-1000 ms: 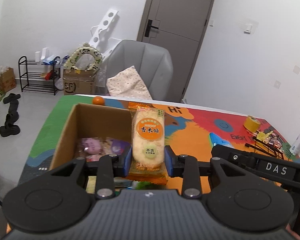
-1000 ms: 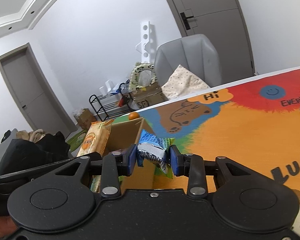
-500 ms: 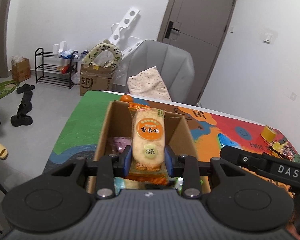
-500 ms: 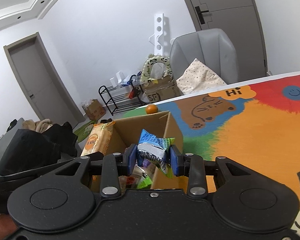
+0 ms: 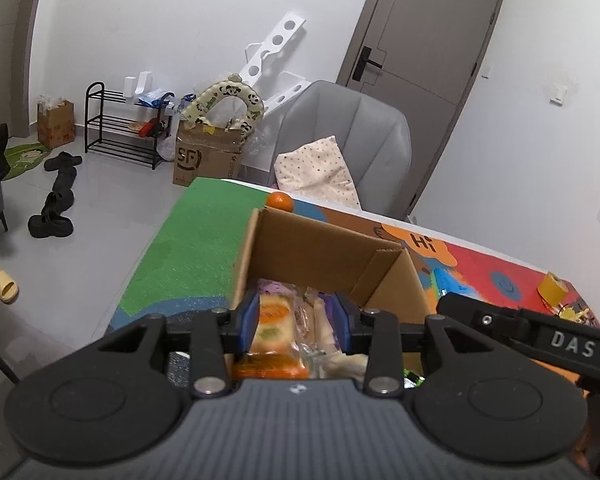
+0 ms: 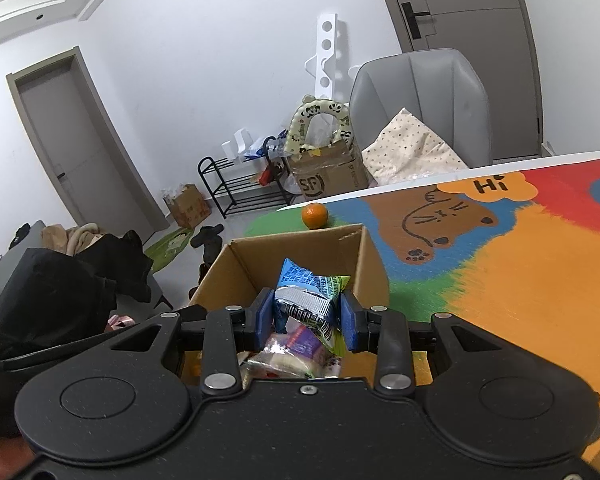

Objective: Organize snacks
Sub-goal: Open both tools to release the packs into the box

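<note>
Cardboard box [image 5: 324, 248] sits lower centre in both views, on the painted desk [image 6: 540, 280], open top, snacks already inside.

Left gripper [image 5: 296, 318]: fingers spread, one either side of the rice cracker pack [image 5: 272, 320], which lies low in the box beside clear-wrapped packs. Cannot tell whether the pads touch it; a gap shows on the right side, so it reads as let go.

Right gripper [image 6: 307, 316]: fingers pinching the blue packet [image 6: 306, 292] at its crumpled foil middle, held upright over the box interior, above a purple packet [image 6: 300, 340].

Orange [image 6: 315, 216] rests on the desk just behind the box's far wall.

Handling judgement: both items are light, air-puffed film packs. Film is slick and crushes easily; the crackers inside probably snap under a hard squeeze. Best hold is across the narrow width near the middle, or on the sealed end seam, with light pressure. The blue packet looks soft and already creased where it is pinched.
</note>
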Action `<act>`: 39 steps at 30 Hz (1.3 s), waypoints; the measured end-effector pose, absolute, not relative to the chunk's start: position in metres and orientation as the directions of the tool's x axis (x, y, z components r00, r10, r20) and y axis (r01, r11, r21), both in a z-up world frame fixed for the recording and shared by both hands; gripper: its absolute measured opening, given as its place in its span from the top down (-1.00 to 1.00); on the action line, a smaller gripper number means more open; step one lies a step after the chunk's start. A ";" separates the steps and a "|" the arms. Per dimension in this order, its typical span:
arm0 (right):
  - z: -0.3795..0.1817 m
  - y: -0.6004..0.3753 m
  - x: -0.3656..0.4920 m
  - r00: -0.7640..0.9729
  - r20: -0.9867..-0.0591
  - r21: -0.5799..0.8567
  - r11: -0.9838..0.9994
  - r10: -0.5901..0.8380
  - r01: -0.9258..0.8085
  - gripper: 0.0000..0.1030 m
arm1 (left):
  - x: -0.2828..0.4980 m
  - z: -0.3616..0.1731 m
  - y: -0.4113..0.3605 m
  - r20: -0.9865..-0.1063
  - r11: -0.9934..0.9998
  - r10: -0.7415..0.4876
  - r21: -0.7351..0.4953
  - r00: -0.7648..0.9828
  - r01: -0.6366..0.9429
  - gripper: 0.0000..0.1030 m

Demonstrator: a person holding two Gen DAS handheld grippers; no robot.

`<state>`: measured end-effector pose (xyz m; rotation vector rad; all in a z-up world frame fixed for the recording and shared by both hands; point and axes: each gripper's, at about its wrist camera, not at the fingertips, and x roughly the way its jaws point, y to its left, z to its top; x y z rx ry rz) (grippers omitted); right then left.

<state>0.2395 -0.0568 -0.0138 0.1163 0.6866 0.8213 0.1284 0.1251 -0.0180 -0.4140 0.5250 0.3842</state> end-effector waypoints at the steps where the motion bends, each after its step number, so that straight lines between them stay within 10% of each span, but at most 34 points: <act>1: -0.014 -0.054 0.240 0.478 -0.520 0.351 0.688 0.708 -0.636 0.36 | 0.127 -0.018 0.128 -0.550 0.846 0.246 -0.281 0.798 -0.454 0.27; 18: -0.025 -0.069 0.239 0.478 -0.553 0.387 0.719 0.682 -0.577 -0.10 | 0.121 -0.017 0.129 -0.559 0.847 0.241 -0.277 0.793 -0.453 -0.50; 39: -0.015 -0.149 0.210 0.586 -0.521 0.371 0.783 0.621 -0.500 -0.69 | 0.120 -0.010 0.070 -0.548 0.895 0.204 -0.232 0.811 -0.382 -0.73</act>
